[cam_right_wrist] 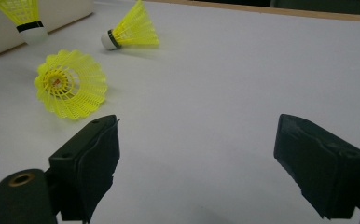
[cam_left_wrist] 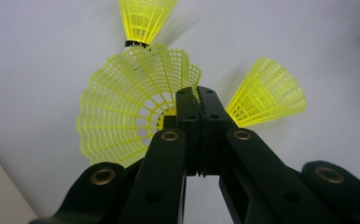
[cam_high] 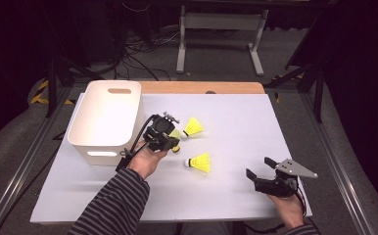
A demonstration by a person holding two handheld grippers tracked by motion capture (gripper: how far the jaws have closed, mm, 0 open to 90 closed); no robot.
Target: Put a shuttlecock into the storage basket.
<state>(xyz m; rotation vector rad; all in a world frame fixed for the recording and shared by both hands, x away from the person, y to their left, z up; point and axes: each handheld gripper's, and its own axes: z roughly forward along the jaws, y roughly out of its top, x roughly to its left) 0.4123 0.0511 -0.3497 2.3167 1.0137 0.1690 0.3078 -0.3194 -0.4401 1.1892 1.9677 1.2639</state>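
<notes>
My left gripper (cam_high: 170, 138) is shut on the skirt rim of a yellow plastic shuttlecock (cam_left_wrist: 131, 112), held just above the white tabletop beside the bin. In the left gripper view the two jaws (cam_left_wrist: 197, 95) meet on the mesh edge. The right gripper view has this held shuttlecock (cam_right_wrist: 22, 16) at top left, cork end down. Two more yellow shuttlecocks lie on the table: one (cam_high: 193, 128) to the right of the left gripper, one (cam_high: 200, 163) nearer the middle. My right gripper (cam_high: 258, 167) rests low at the front right, open (cam_right_wrist: 197, 135) with nothing between its jaws.
A white plastic bin (cam_high: 106, 120) with handle slots stands at the table's left, directly beside the left hand. The white table surface (cam_high: 236, 200) spreads between the two grippers. A wooden strip (cam_high: 201, 87) runs along the far edge.
</notes>
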